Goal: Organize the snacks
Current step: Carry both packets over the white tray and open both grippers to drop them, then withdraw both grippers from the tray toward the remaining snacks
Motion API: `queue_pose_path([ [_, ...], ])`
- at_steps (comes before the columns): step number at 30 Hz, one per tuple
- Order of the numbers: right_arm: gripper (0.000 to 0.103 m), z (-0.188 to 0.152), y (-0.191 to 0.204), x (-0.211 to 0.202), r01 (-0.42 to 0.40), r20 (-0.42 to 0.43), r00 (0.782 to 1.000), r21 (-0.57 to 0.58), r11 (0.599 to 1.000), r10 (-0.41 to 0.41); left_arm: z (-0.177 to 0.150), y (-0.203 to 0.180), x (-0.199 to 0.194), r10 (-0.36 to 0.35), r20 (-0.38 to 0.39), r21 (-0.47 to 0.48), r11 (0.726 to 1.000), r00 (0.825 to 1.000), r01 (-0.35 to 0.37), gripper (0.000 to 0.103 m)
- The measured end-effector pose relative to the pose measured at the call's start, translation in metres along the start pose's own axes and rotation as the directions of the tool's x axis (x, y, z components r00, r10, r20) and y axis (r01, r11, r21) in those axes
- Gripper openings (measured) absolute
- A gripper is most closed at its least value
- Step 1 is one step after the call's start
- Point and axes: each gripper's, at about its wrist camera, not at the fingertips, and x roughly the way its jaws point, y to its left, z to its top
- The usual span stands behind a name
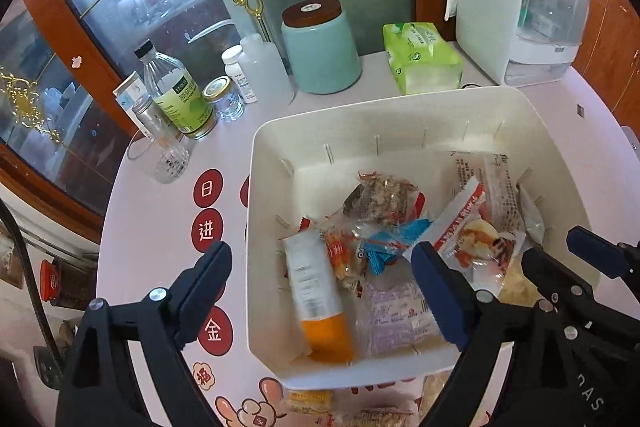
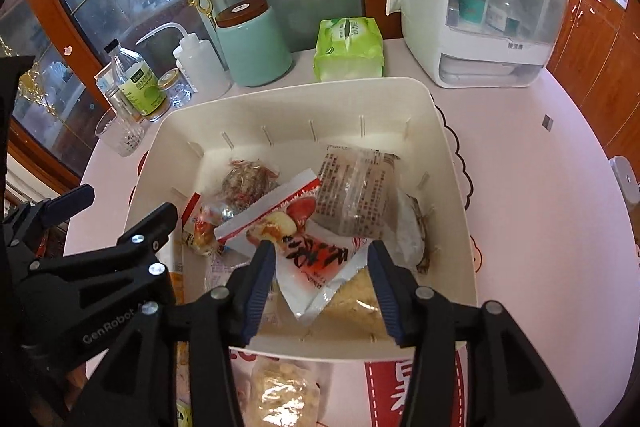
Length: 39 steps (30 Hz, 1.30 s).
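White bin (image 2: 460, 187), frame centre: snacks gathered inside. My right claw (image 2: 322, 273) apart around red-white packet (image 2: 316, 259); left claw (image 1: 320, 267) apart, empty.

We are in a home dining corner. A wooden glass-front cabinet (image 1: 100, 39) with gilt scrollwork fills the upper left, a cloth-draped cup sterilizer (image 2: 480, 11) stands at upper right, and a teal canister (image 1: 320, 47), tissue pack (image 2: 348, 47) and bottles (image 1: 176, 91) crowd the printed pink tablecloth (image 2: 540, 207).

Left tool (image 2: 120, 223) arm: "GenRobot"; tablecloth (image 1: 160, 227): 日, 进, 金, 福.
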Motion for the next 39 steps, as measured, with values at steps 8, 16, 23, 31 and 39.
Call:
queue_pose_path([
  [8,0.049,-0.015,0.0,-0.028,-0.035,0.04,0.999,0.019,0.999,0.034,-0.019,0.002,-0.034,-0.006,0.041,-0.012,1.0,0.999,0.007,0.091],
  [16,0.049,-0.038,0.002,-0.066,-0.062,0.086,0.994,0.008,0.998,0.061,-0.045,0.006,-0.074,-0.007,0.084,-0.041,0.999,0.996,0.01,0.091],
  [23,0.049,-0.066,-0.002,-0.094,-0.081,0.114,0.99,-0.008,0.997,0.082,-0.079,0.006,-0.1,-0.037,0.08,-0.09,0.995,0.996,0.044,0.091],
  [31,0.049,-0.102,-0.018,-0.114,-0.113,0.121,0.986,-0.012,0.994,0.113,-0.124,0.004,-0.112,-0.047,0.063,-0.12,0.991,0.997,0.054,0.091],
  [39,0.049,-0.132,-0.04,-0.12,-0.145,0.102,0.984,-0.011,0.989,0.145,-0.165,0.009,-0.11,-0.054,0.04,-0.143,0.988,0.998,0.059,0.091],
])
